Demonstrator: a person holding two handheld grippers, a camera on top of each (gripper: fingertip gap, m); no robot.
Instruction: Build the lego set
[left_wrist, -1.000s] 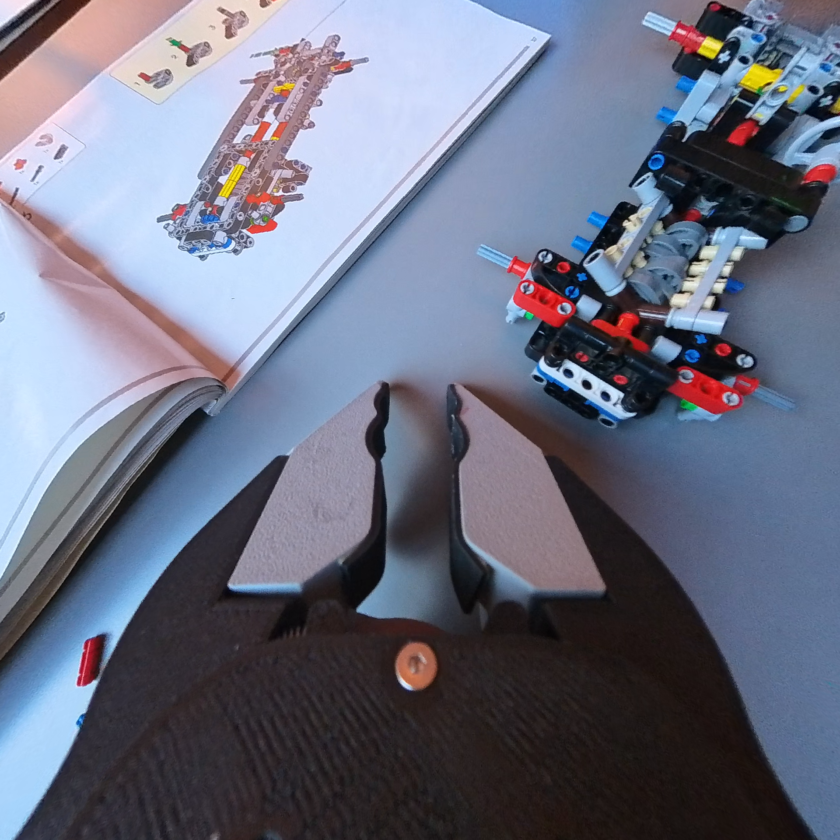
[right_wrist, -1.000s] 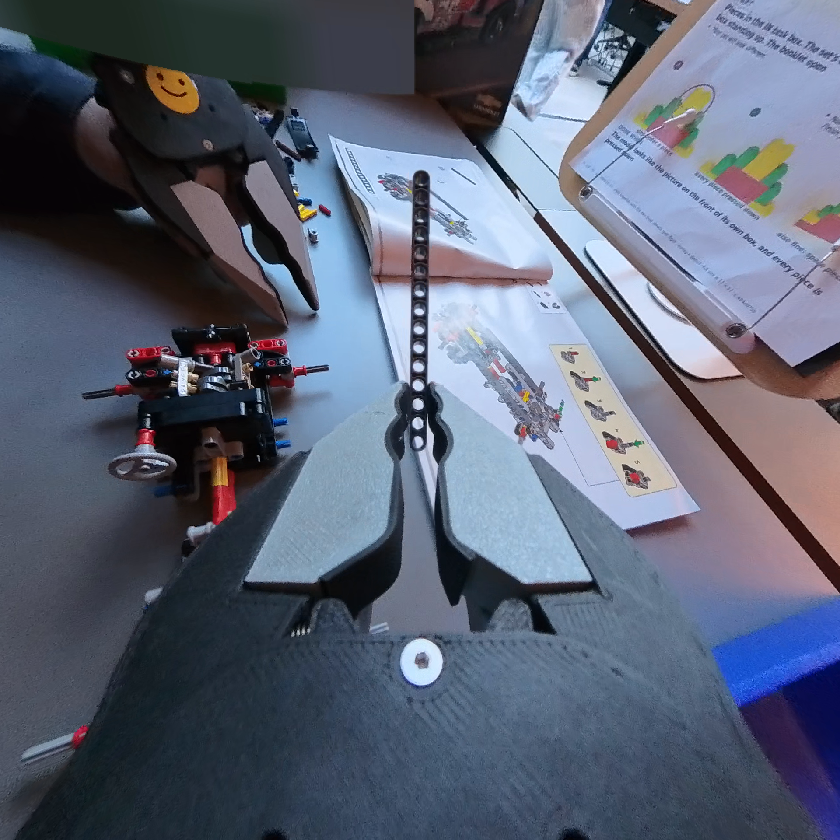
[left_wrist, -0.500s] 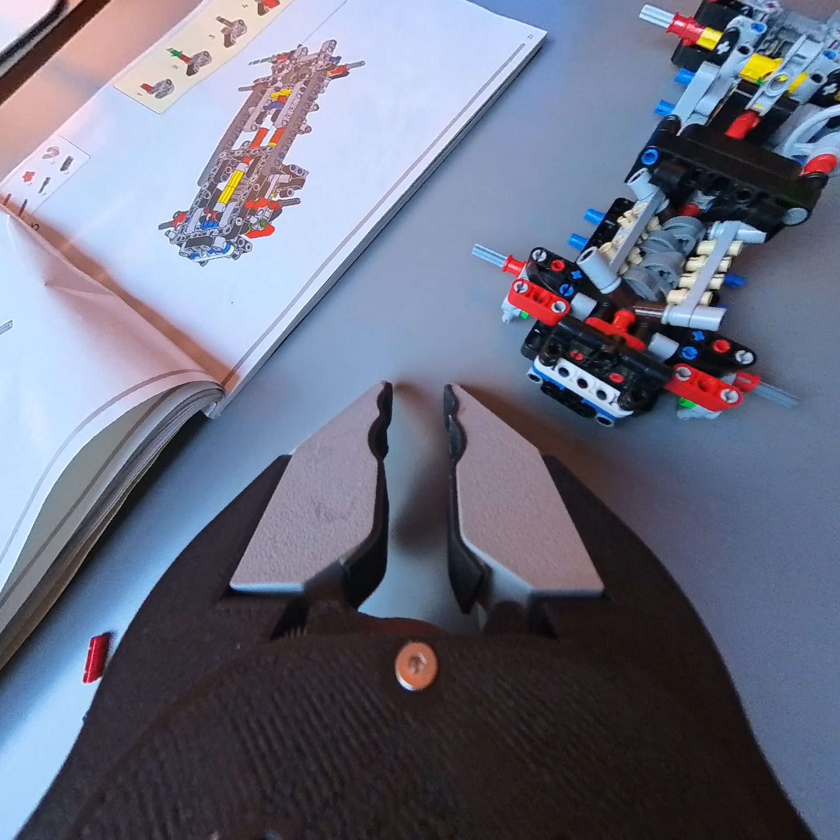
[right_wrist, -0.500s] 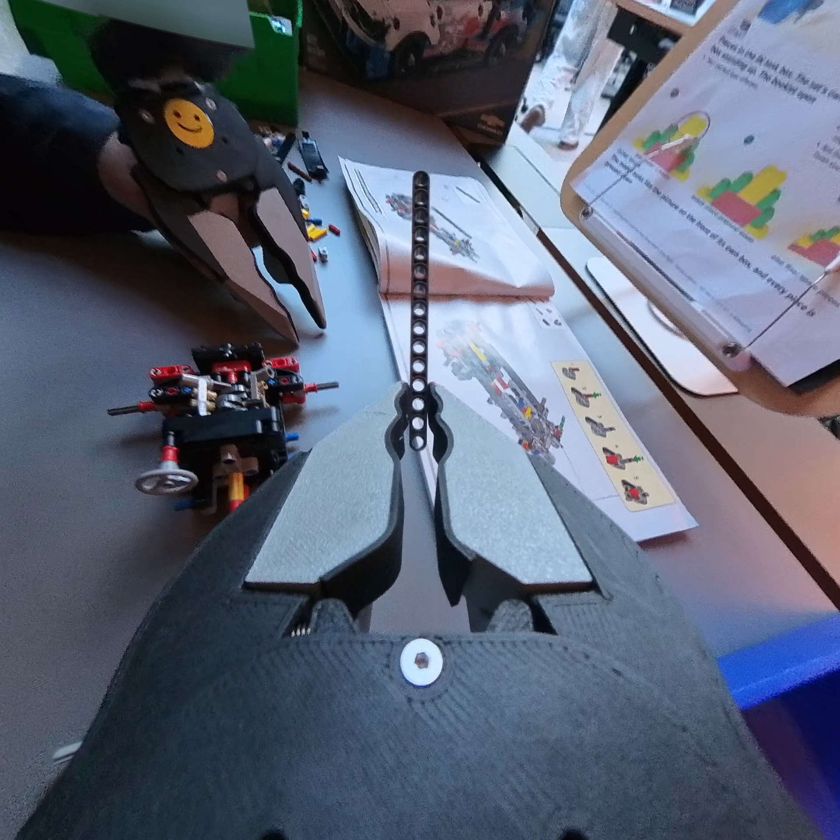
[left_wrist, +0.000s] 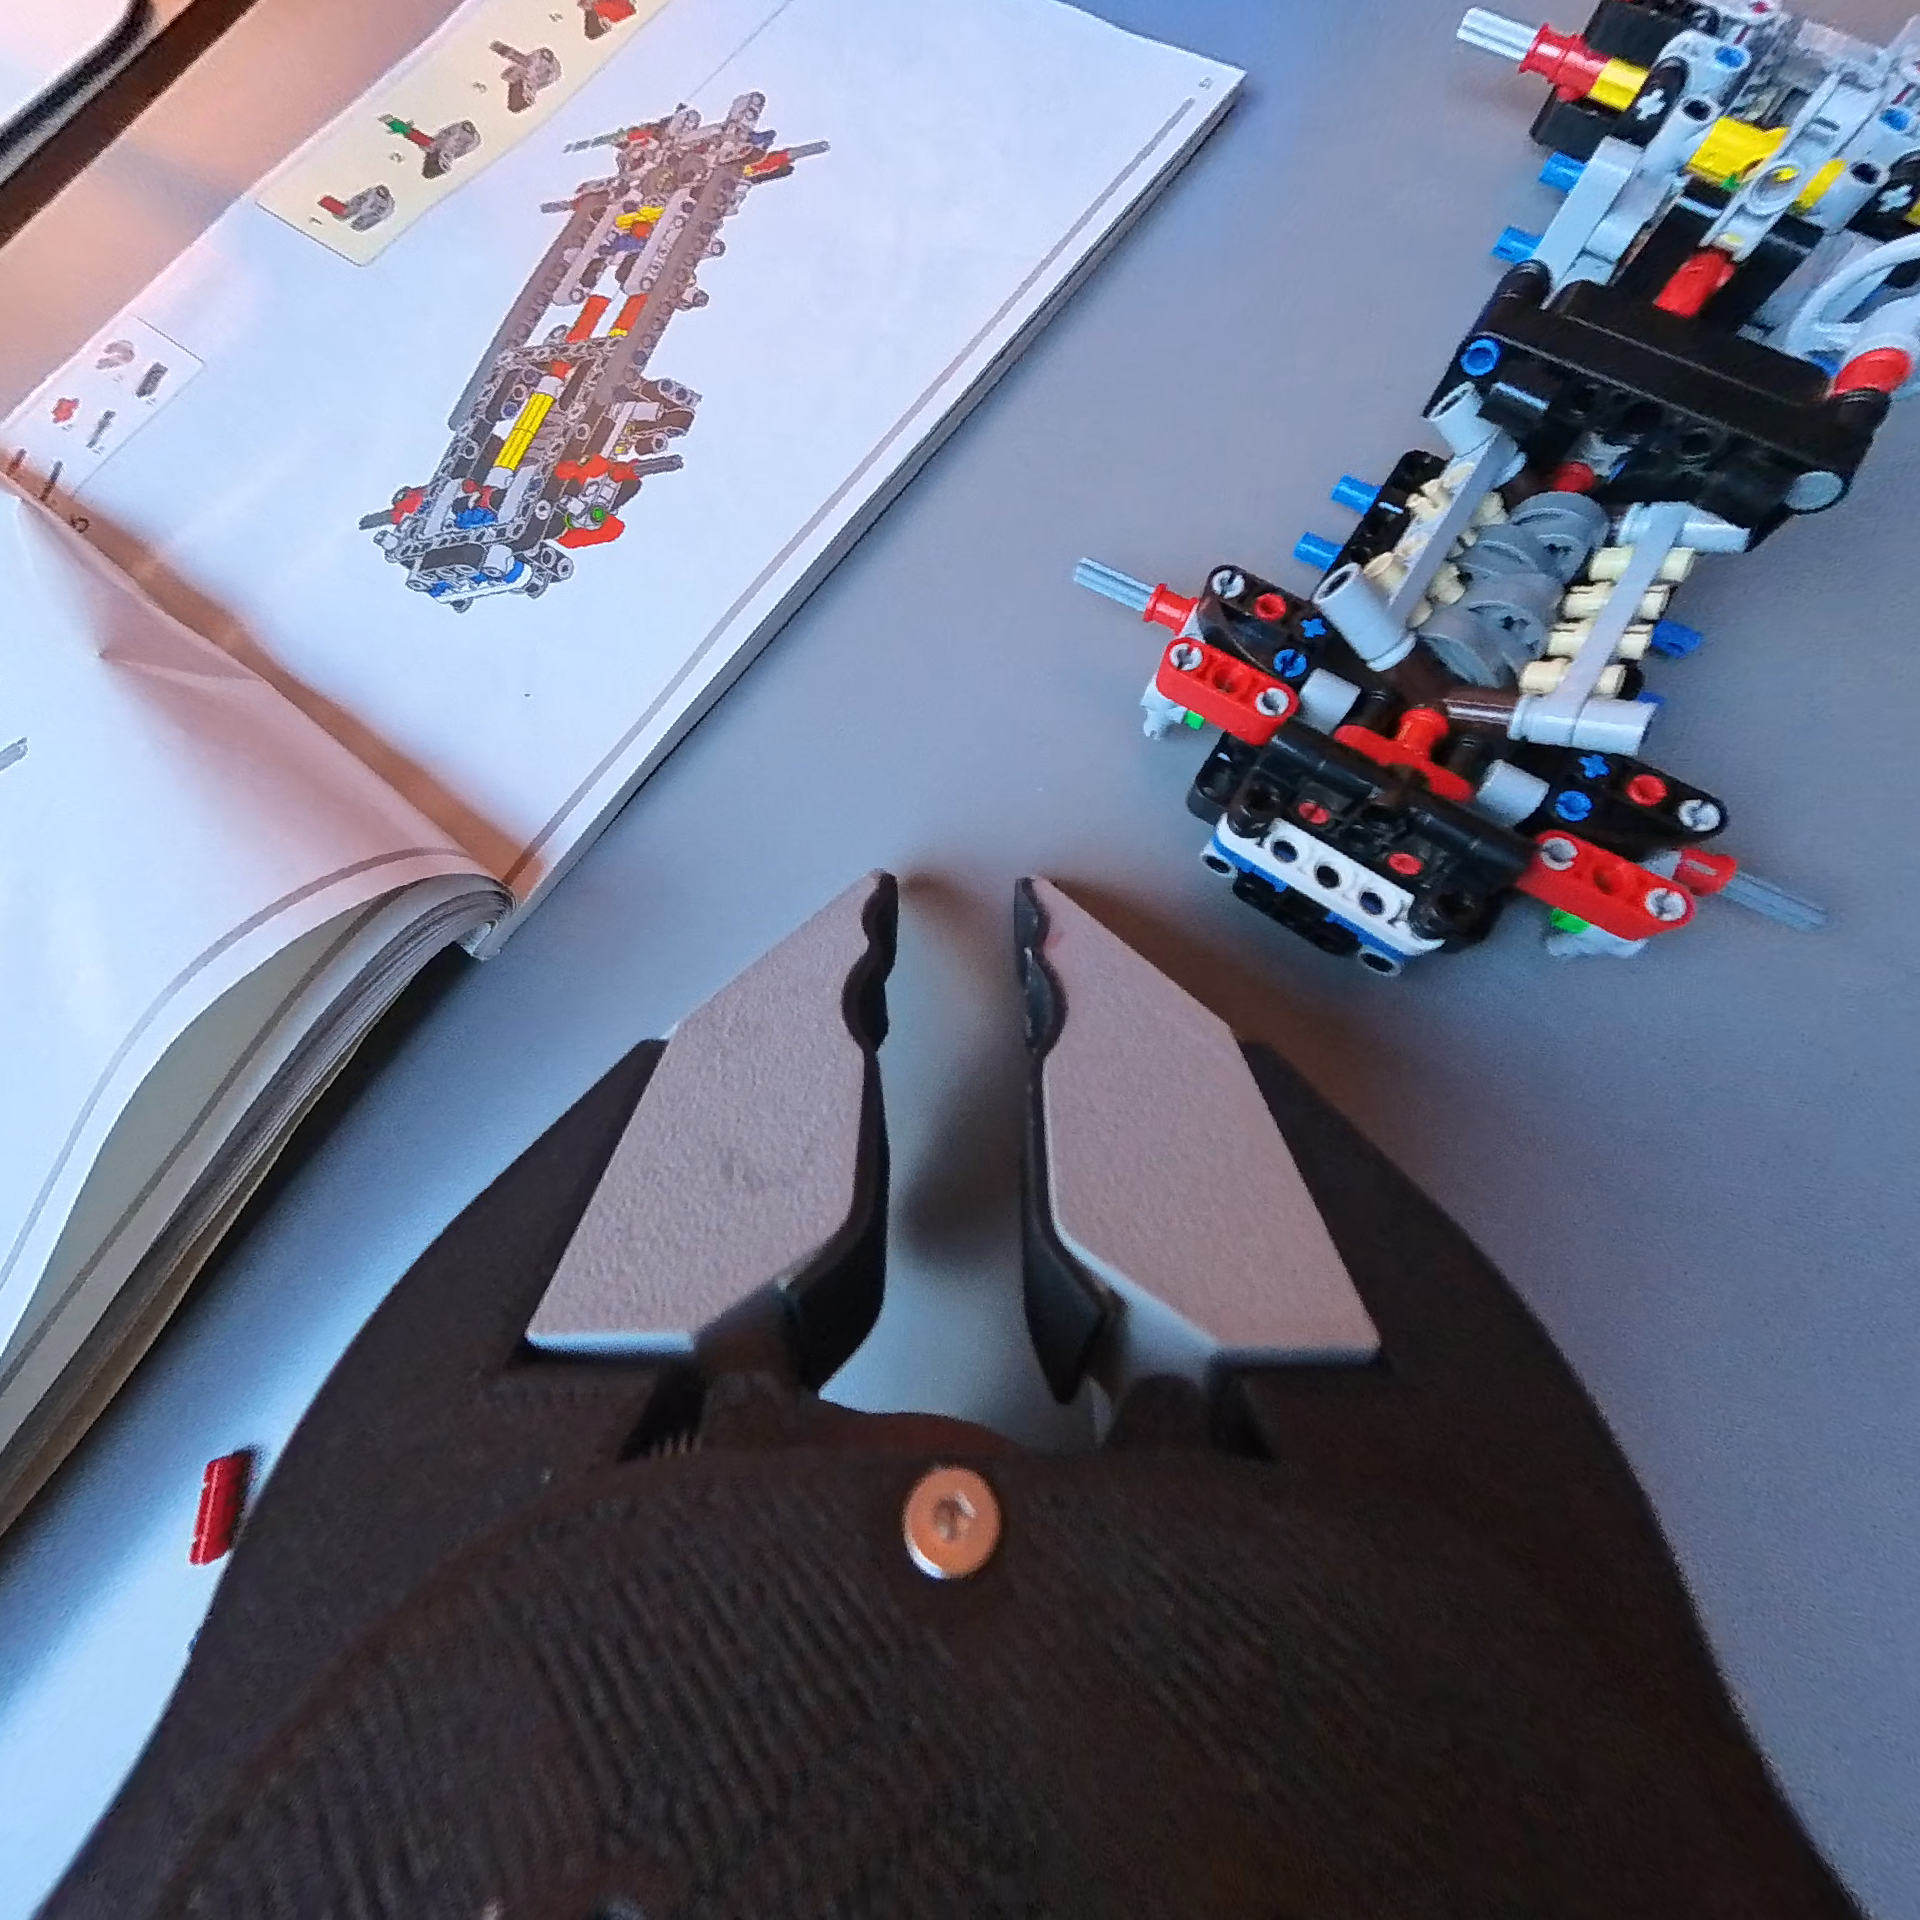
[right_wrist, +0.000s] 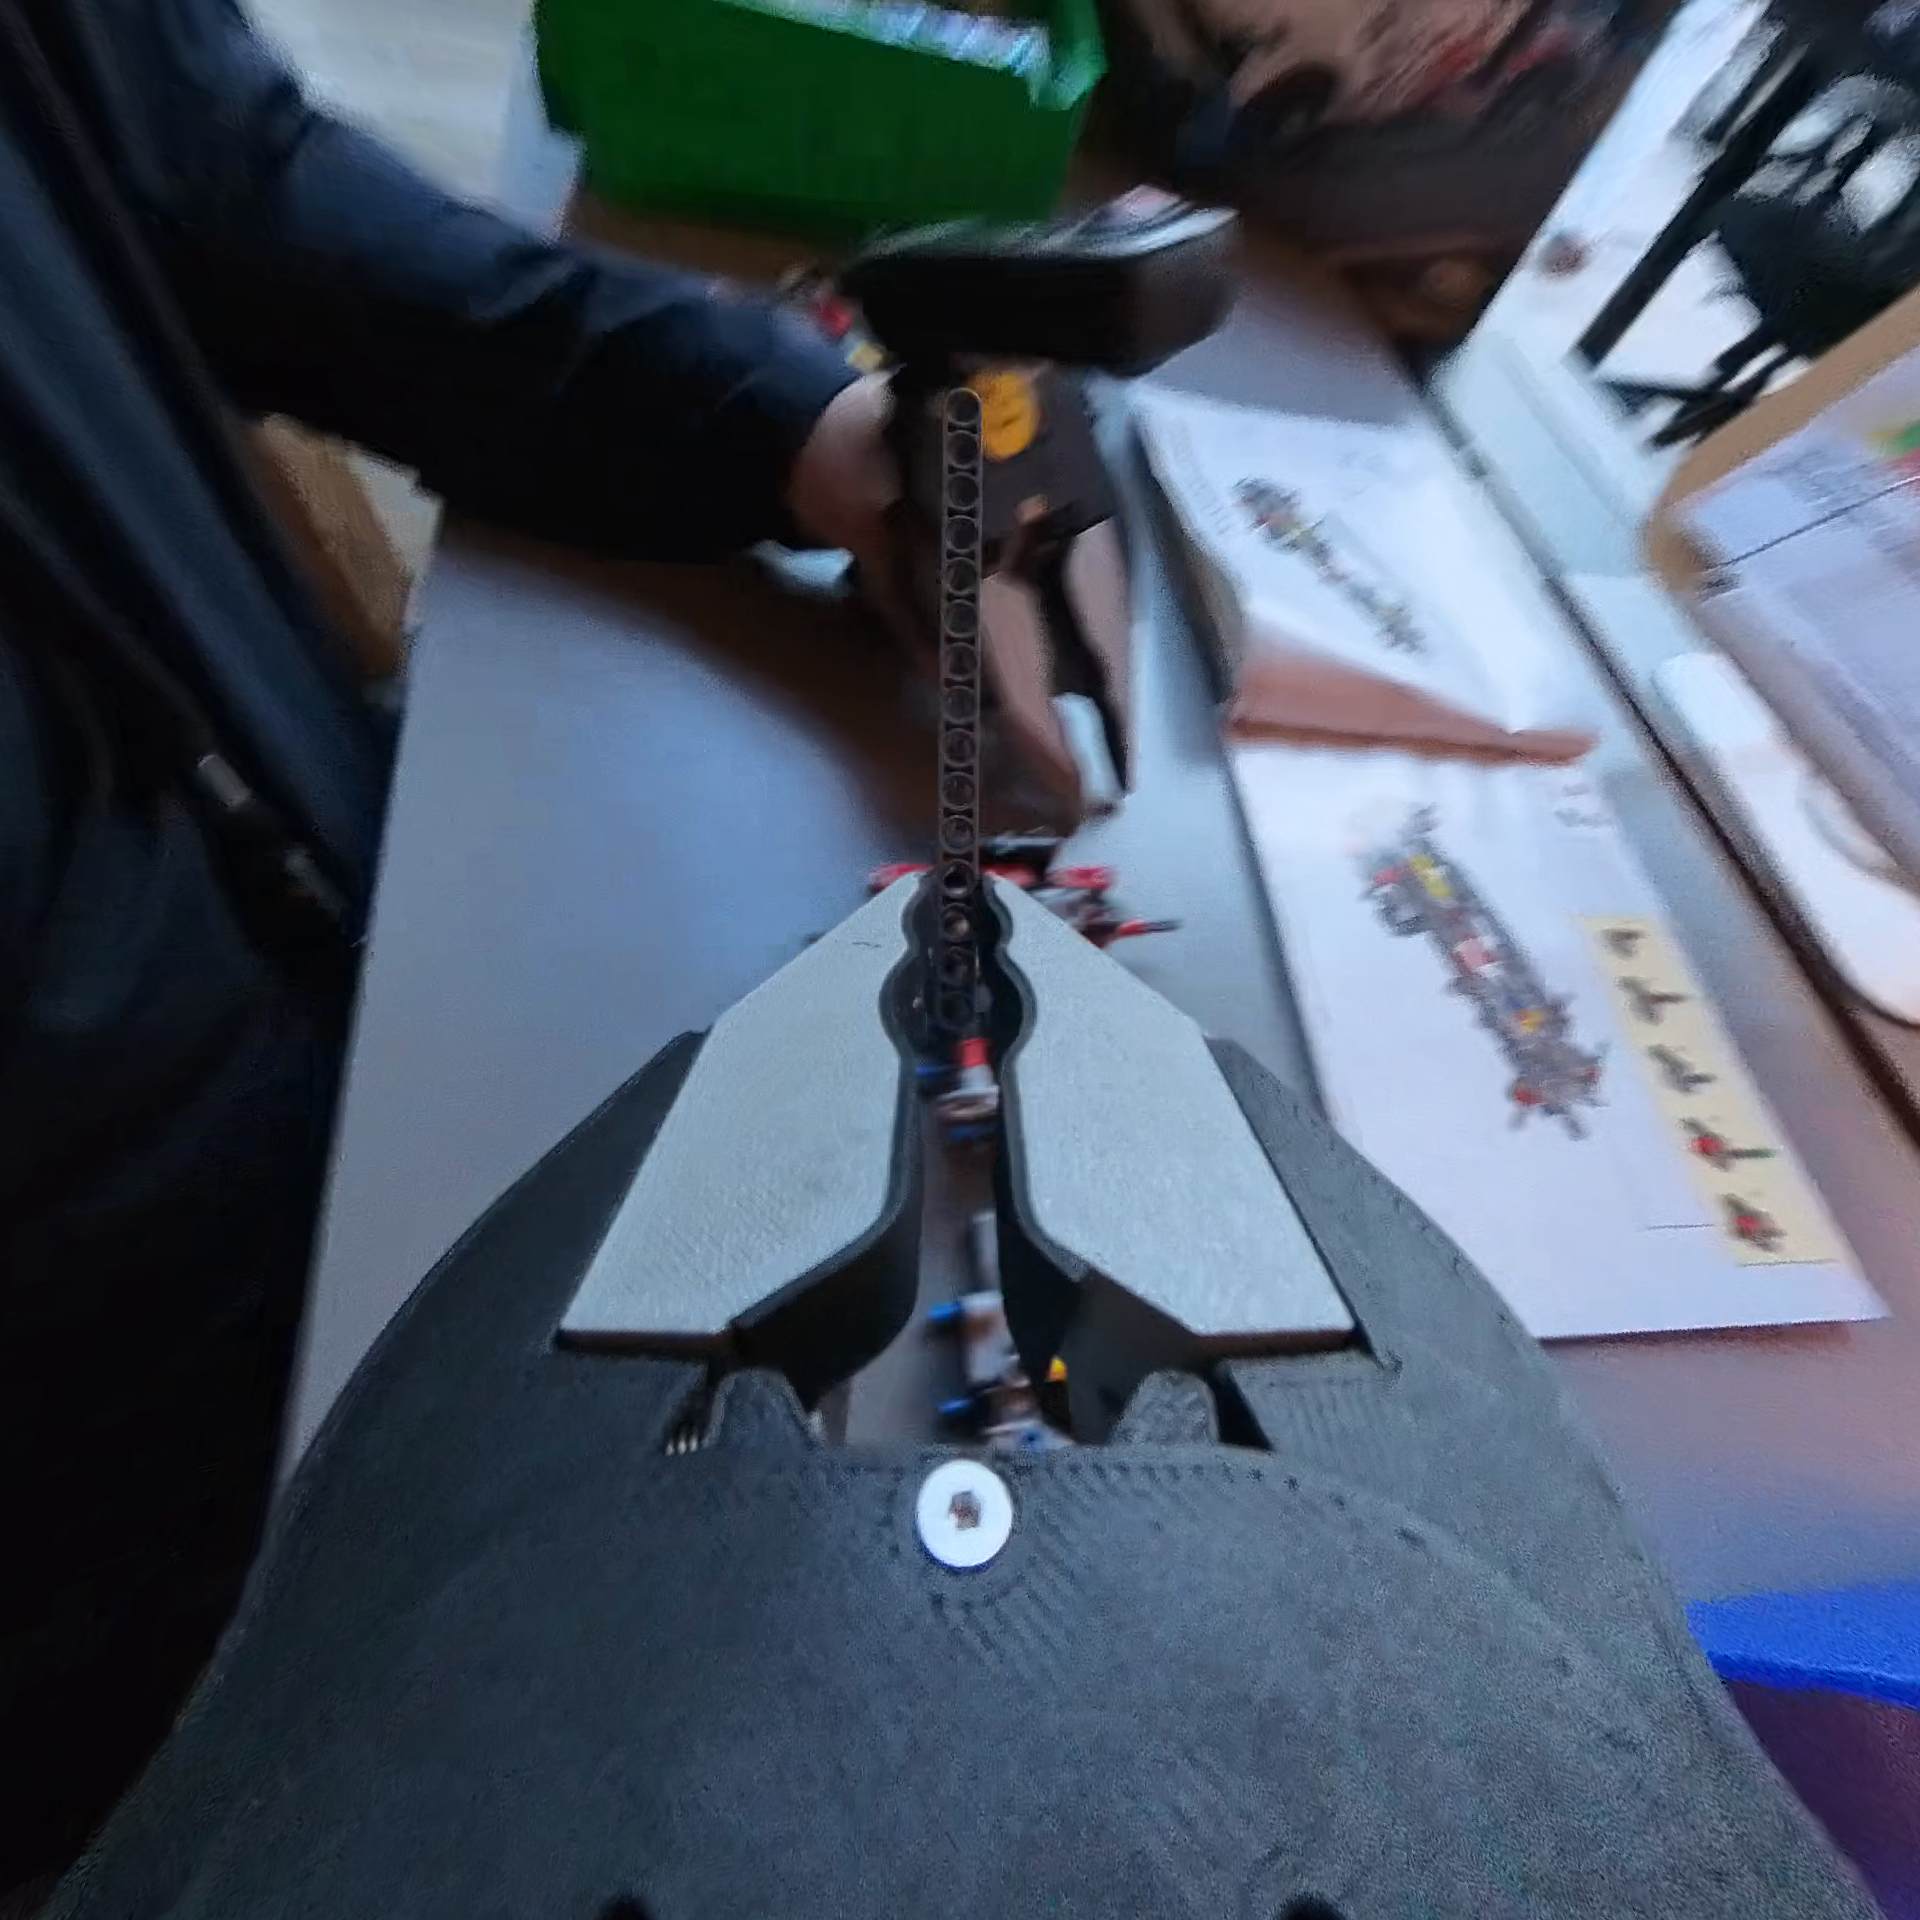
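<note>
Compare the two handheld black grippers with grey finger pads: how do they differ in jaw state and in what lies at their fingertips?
The left gripper has its jaws apart with only bare grey table between them; the right gripper is shut on a long black beam with holes. The left holds nothing, beside the open instruction booklet and the brick model; the right's beam juts forward. Both share the same black body and grey pads.

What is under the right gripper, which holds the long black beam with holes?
Under the right gripper, through the slot between its fingers, parts of the brick model show: blue pins, grey and red pieces. The gripper covers the rest. The long black beam with holes points forward.
</note>
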